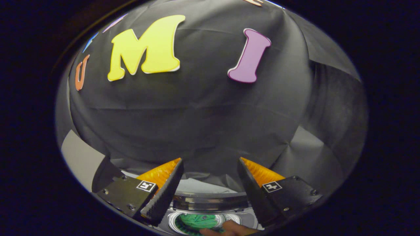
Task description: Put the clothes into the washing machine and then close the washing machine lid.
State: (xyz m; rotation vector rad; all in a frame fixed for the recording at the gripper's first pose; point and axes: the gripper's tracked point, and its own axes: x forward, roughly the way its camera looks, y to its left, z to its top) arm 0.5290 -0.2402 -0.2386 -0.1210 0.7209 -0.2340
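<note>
Green cloth, bunched into a soft round lump (198, 221), sits low down inside the round opening of the washing machine (210, 201). The opening has a shiny dark rim, and the cloth lies just under that rim, in the tub.

The hand-held gripper (210, 160) is up above the machine. Its two fingers are spread wide apart, and nothing is between them. They hold nothing at all. The tips point out toward the black cloth wall (203, 114) of the booth, not down at the tub.

So the green cloth is below the gripper and back near the roots of the fingers, not out ahead of the tips. It lies in the gap between the two fingers, a little closer to the left one. The lump has no clear long side that I can see; it looks round.

A person's hand (229, 229) shows at the very bottom, just beside the green cloth, on its right. I cannot tell if it is touching the cloth.

I think the clothes are already in the machine. The lid would be the next job. I cannot see the lid clearly, so I cannot tell which way it lies from the gripper. To reach anything on the machine, the gripper would have to tip down.
</note>
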